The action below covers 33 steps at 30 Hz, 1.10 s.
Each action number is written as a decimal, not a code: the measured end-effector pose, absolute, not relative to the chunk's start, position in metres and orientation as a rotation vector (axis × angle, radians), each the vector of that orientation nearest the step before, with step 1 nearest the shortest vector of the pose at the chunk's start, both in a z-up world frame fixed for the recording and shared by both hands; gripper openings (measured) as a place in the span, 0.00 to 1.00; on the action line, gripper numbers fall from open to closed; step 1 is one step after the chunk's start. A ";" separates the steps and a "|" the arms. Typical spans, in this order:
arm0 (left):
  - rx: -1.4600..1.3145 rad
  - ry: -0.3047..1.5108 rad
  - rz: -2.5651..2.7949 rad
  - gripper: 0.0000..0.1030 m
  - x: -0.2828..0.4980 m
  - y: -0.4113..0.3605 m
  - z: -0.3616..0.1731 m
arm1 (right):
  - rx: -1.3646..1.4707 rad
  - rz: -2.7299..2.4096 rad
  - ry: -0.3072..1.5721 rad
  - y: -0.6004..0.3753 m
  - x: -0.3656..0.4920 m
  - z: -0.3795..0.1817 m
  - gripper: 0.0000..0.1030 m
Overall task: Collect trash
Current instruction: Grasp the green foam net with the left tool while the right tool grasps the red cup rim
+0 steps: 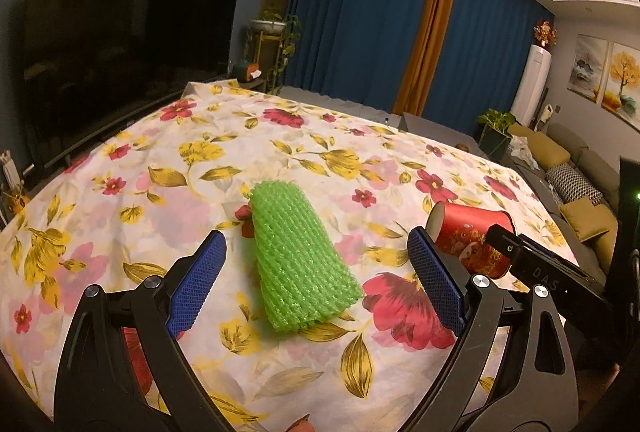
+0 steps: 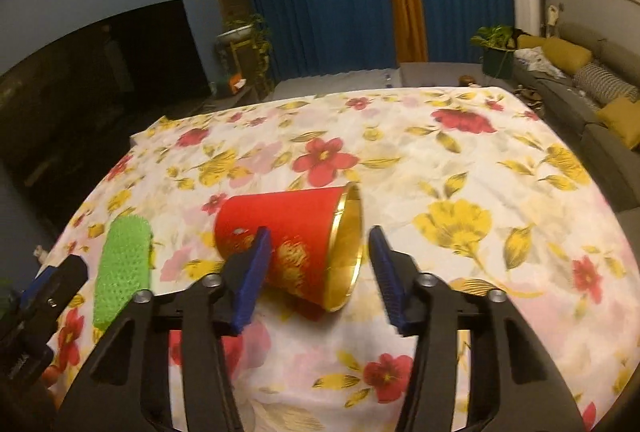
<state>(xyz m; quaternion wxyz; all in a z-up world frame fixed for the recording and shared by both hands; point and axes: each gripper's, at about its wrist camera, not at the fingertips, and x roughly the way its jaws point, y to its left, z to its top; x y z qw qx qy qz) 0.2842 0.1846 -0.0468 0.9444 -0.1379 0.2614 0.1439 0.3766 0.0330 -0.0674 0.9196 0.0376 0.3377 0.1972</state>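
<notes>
Both tools are lining up on their pickups. The left gripper (image 1: 316,280), jaws spread, straddles the green foam net (image 1: 304,264) lying on the floral cloth (image 1: 160,160). At its three o'clock, the right gripper (image 2: 318,276) brackets the toppled red cup (image 2: 288,248) without pinching it; next each must squeeze shut.

The right gripper's left finger (image 2: 250,272) hides part of the red cup (image 2: 288,248), whose printed pattern is blurred.

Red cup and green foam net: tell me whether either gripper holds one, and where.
Neither is held. The left gripper straddles the foam net with open jaws; the right gripper brackets the cup near its rim.
</notes>
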 end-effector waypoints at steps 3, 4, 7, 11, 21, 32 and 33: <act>-0.279 0.537 0.289 0.88 0.286 0.184 -0.048 | 0.071 0.442 0.691 0.036 0.372 -0.067 0.19; -0.277 0.538 0.288 0.88 0.287 0.184 -0.048 | 0.075 0.464 0.696 0.038 0.371 -0.067 0.10; -0.272 0.547 0.277 0.86 0.290 0.182 -0.049 | 0.095 0.489 0.689 0.037 0.367 -0.066 0.07; -0.280 0.564 0.267 0.81 0.295 0.183 -0.051 | 0.096 0.495 0.667 0.035 0.358 -0.060 0.05; -0.396 0.721 0.227 0.50 0.320 0.202 -0.075 | 0.090 0.494 0.598 0.033 0.347 -0.043 0.04; -0.468 0.745 0.202 0.11 0.322 0.213 -0.084 | 0.095 0.491 0.582 0.031 0.342 -0.038 0.04; -0.482 0.748 0.192 0.02 0.323 0.214 -0.085 | 0.095 0.492 0.580 0.031 0.342 -0.037 0.04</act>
